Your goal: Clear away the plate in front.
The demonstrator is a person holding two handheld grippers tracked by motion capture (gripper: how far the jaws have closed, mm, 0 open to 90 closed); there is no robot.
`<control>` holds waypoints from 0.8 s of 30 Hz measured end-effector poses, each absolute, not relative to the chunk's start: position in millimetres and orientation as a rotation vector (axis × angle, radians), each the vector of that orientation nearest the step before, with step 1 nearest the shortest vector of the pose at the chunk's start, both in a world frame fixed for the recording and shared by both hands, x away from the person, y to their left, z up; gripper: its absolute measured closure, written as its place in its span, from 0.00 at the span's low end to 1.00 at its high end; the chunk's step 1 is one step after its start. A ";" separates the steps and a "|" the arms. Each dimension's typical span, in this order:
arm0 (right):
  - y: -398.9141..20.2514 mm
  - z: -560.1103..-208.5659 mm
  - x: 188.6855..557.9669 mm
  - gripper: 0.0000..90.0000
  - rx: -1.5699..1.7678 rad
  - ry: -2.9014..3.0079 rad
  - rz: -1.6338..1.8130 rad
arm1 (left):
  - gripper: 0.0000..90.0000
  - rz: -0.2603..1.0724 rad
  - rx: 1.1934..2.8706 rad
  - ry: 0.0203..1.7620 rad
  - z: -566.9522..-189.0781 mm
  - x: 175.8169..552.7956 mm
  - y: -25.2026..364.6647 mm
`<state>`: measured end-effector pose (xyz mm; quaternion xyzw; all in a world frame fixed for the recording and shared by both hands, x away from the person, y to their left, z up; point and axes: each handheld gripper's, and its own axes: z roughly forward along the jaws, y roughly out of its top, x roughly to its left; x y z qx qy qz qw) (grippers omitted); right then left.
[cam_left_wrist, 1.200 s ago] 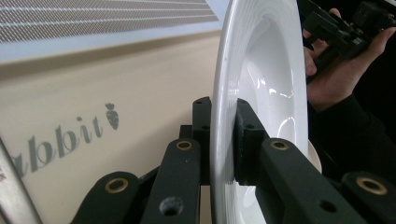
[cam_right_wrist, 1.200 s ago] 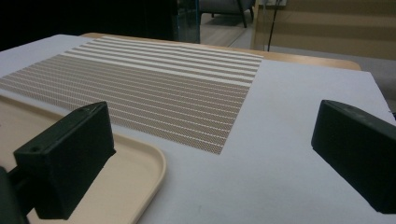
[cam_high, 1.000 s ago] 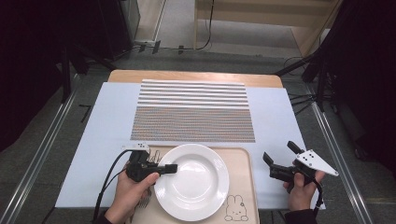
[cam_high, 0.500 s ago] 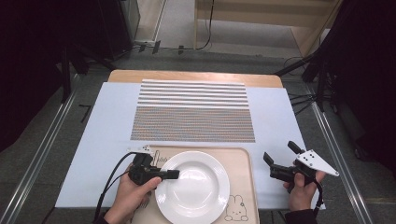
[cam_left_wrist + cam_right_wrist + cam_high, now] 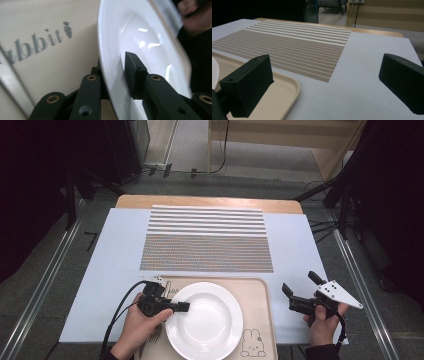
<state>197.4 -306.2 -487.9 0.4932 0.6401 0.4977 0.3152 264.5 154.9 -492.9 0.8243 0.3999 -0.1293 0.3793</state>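
A white plate (image 5: pixel 207 322) rests on the beige tray (image 5: pixel 257 302) at the table's near edge. My left gripper (image 5: pixel 182 307) is shut on the plate's left rim. In the left gripper view the rim of the plate (image 5: pixel 150 42) runs between the two jaws of the left gripper (image 5: pixel 115 66), one jaw above and one below it. To the right of the tray, my right gripper (image 5: pixel 299 282) is held open over the white table cover, with nothing between the jaws. The right gripper view shows the right gripper (image 5: pixel 328 72) wide open, pointing over the tray corner (image 5: pixel 287 92).
A brown-and-white striped placemat (image 5: pixel 207 245) lies in the middle of the table, beyond the tray. Cutlery (image 5: pixel 165 286) lies at the tray's left side, partly hidden by the left hand. A rabbit drawing (image 5: pixel 252 342) marks the tray's near right corner.
The plate and the left gripper holding it have shifted slightly toward the near edge. The right gripper has stayed where it was.
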 end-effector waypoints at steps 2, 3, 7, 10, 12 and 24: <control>-306.0 -488.1 197.7 0.00 1.298 1.690 1.309 | 0.76 -0.281 2.138 1.014 -493.0 263.0 153.5; -305.9 -488.1 197.8 0.00 1.296 1.691 1.308 | 0.77 -0.281 2.138 1.014 -493.3 263.2 153.5; -305.7 -488.0 197.7 0.00 1.297 1.691 1.307 | 0.71 -0.216 2.160 1.029 -493.4 263.8 153.6; -306.0 -488.0 197.7 0.00 1.298 1.690 1.308 | 0.68 -0.156 2.170 1.045 -492.3 264.6 155.6; -305.9 -488.1 197.8 0.00 1.298 1.690 1.308 | 0.69 -0.150 2.175 1.039 -492.3 264.7 155.4; -305.1 -488.2 197.9 0.00 1.300 1.693 1.306 | 0.69 -0.142 2.171 1.033 -492.6 270.7 150.4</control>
